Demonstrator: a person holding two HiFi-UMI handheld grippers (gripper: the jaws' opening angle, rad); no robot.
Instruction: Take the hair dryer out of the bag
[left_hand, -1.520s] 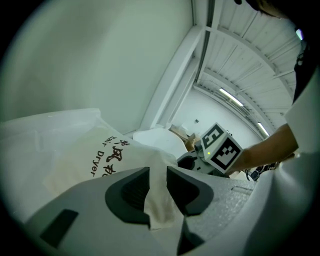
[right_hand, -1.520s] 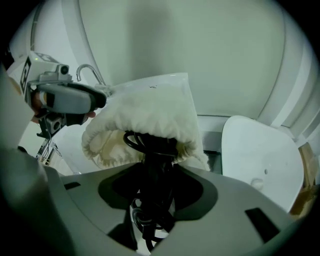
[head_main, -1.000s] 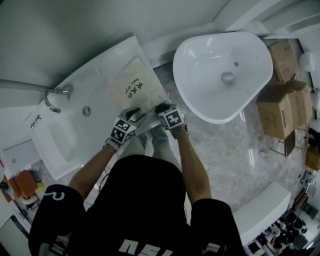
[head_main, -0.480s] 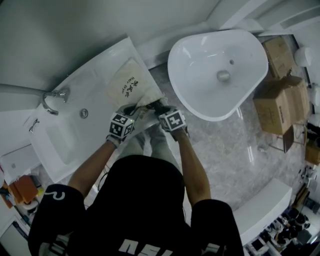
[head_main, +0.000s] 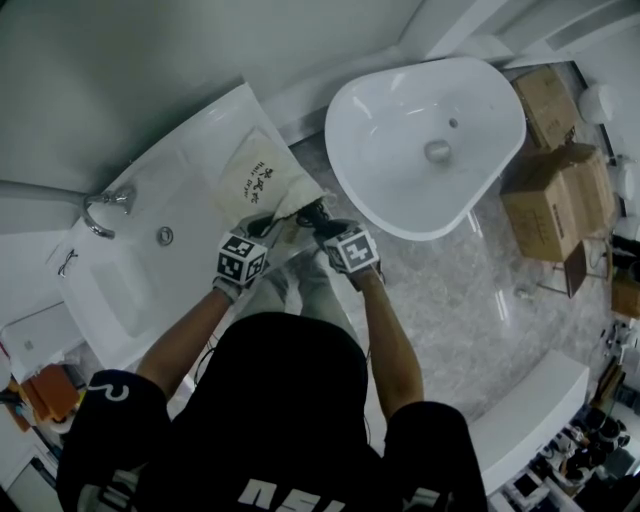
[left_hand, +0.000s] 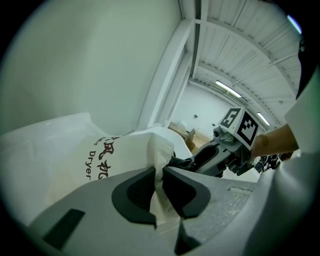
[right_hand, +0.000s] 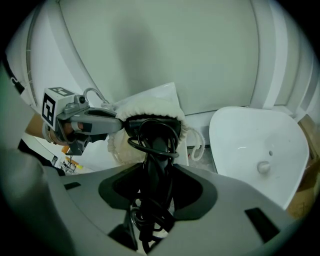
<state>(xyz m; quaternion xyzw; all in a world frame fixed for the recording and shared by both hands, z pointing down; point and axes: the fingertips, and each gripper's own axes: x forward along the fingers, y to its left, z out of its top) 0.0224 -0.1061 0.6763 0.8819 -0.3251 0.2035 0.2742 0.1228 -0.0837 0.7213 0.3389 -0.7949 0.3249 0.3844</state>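
L gripper (left_hand: 159, 184) just closed on bag (left_hand: 85, 150); R gripper (right_hand: 159, 189) grips hair dryer (right_hand: 153, 134)

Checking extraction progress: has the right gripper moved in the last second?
Yes. The right gripper, clamped on the hair dryer, has drawn rightward in the head view, farther from the faucet.

bag (head_main: 255, 180) lying on the surface (head_main: 195, 165), hair dryer (right_hand: 152, 137) sticking from its mouth, basin (head_main: 400, 185) sitting right of it, boxes (head_main: 560, 200) beyond

shirt (head_main: 290, 400): black, short-sleeved | print (head_main: 265, 492): white | marker cubes (head_main: 241, 259): black-and-white
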